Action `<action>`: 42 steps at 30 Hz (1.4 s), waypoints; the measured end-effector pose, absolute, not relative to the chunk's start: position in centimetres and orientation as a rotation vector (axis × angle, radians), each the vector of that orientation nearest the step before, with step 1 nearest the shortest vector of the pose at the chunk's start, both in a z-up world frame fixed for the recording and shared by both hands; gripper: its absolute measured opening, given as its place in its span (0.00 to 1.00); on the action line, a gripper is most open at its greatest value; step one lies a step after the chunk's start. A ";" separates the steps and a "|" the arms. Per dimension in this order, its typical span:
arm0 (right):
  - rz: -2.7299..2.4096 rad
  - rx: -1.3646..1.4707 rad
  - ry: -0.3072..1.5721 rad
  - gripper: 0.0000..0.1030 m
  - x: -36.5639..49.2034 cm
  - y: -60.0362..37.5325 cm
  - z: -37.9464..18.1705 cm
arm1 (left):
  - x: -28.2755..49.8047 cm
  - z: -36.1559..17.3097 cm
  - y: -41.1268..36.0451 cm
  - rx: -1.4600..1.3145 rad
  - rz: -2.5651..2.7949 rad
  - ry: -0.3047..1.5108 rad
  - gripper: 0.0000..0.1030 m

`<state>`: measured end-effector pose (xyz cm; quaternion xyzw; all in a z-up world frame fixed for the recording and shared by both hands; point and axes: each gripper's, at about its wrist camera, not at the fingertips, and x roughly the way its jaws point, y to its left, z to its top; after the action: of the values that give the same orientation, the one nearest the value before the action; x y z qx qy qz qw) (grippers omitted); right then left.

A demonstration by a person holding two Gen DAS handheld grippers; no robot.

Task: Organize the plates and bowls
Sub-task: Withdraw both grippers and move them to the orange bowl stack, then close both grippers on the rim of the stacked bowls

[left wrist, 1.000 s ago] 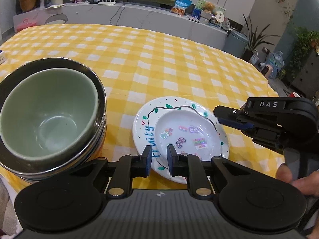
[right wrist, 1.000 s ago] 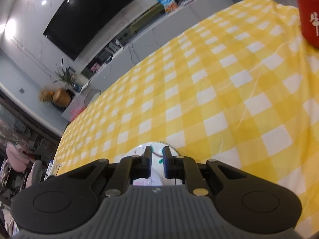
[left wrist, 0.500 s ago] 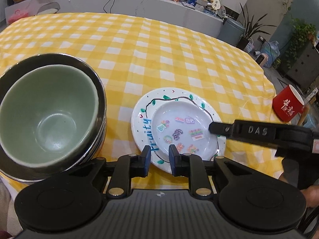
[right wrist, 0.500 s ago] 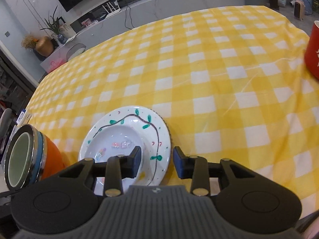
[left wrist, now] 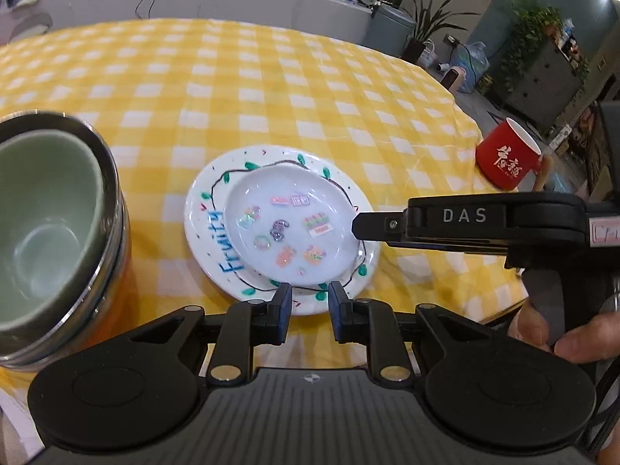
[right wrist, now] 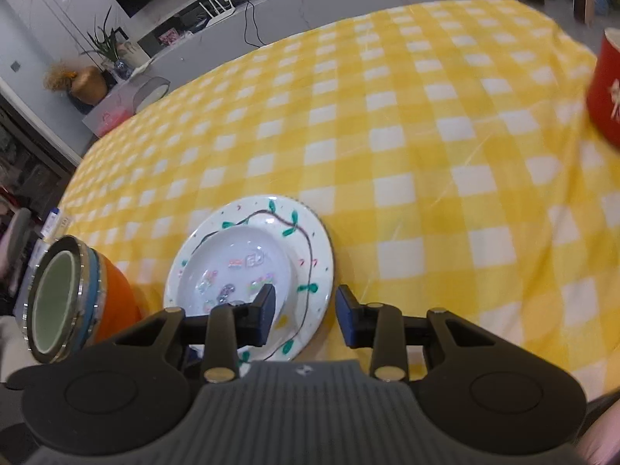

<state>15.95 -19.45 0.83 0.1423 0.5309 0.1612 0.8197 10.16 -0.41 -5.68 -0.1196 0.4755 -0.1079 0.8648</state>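
A small white plate with stickers (left wrist: 288, 223) lies on a larger white plate with a painted vine and the word "Fruity" (left wrist: 205, 228); both also show in the right wrist view (right wrist: 240, 267) (right wrist: 310, 248). A green bowl (left wrist: 42, 228) sits inside stacked metal-rimmed bowls (left wrist: 112, 178) at the left, seen also in the right wrist view (right wrist: 54, 294). My left gripper (left wrist: 309, 312) is slightly open and empty, just short of the plates' near edge. My right gripper (right wrist: 306, 312) is open over the plates' right rim and empty.
A red mug (left wrist: 507, 159) stands near the table's right edge, also in the right wrist view (right wrist: 606, 89). The yellow checked tablecloth (left wrist: 271, 89) covers the round table. A counter, plants and furniture lie beyond the table.
My right gripper has opened wider and drawn back slightly at the plates' right rim. My left gripper has pulled back a little and opened slightly. The plates and bowls have not moved.
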 end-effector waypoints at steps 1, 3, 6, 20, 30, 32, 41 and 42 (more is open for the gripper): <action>0.341 0.301 1.127 0.34 15.9 -19.4 0.8 | 10.2 -5.8 -0.3 -0.257 -0.222 0.995 0.24; 0.333 0.291 1.123 0.34 15.9 -19.4 0.8 | 10.5 -5.9 -0.3 -0.255 -0.201 0.991 0.24; 0.304 0.320 1.122 0.34 16.0 -19.7 0.4 | 10.6 -6.0 0.0 -0.278 -0.192 0.968 0.24; 0.184 0.483 0.947 0.48 15.7 -22.6 2.9 | 9.7 -3.0 -0.6 -0.163 -0.124 0.903 0.45; 0.066 0.375 0.892 0.96 15.2 -21.8 5.7 | 8.2 3.4 3.8 -0.219 0.003 0.802 0.69; 0.022 0.347 0.857 0.97 14.6 -21.2 6.9 | 8.0 4.7 5.4 -0.237 0.050 0.789 0.70; 0.280 0.560 0.886 0.97 13.9 -17.7 10.8 | 6.2 7.2 11.4 -0.225 0.200 0.794 0.70; 0.289 0.591 0.887 0.97 13.9 -16.9 10.8 | 6.1 7.1 12.2 -0.226 0.216 0.811 0.70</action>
<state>13.86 -16.88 10.84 0.2809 0.4211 0.1374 0.8514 6.09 12.17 7.07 -0.1097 0.3930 0.1047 0.9070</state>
